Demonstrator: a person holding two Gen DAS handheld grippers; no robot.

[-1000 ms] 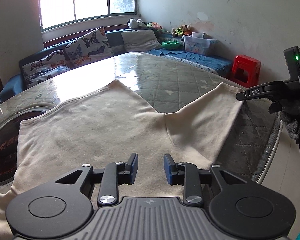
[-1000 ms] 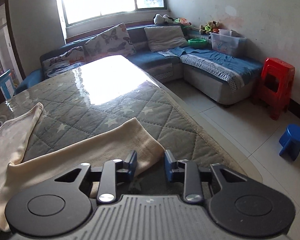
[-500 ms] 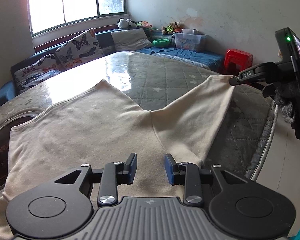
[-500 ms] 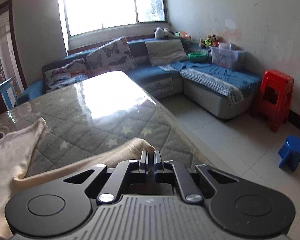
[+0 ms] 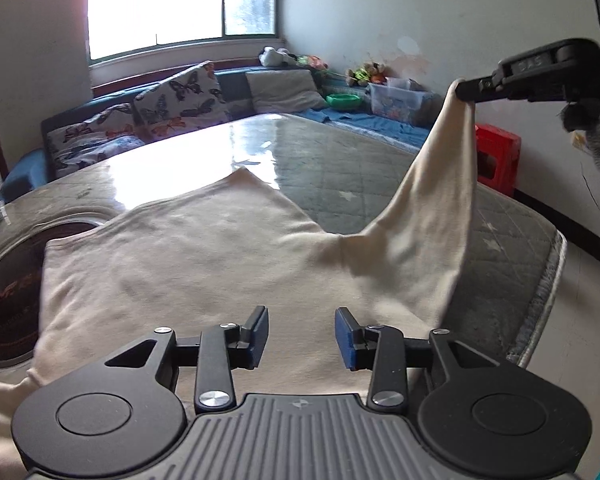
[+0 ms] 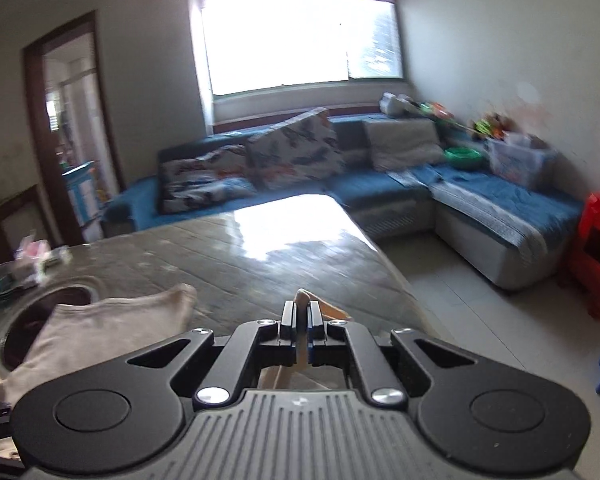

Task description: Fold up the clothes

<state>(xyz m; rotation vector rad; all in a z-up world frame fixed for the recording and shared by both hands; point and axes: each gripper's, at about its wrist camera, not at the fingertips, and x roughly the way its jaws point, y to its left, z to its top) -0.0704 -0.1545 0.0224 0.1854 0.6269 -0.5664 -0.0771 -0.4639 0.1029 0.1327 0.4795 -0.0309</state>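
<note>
cream garment (image 5: 204,264) on table (image 5: 340,168), right gripper (image 6: 301,316) jaws clamped on its sleeve, left gripper (image 5: 301,334) jaws wide

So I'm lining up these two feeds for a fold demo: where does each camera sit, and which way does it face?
Left wrist: on the left gripper, open just above the cream garment, facing the window; the right gripper shows, lifting a sleeve.
Right wrist: on the right gripper, shut on the sleeve's tip, raised, facing the sofa.
Both views share garment, quilted table and red stool.
</note>
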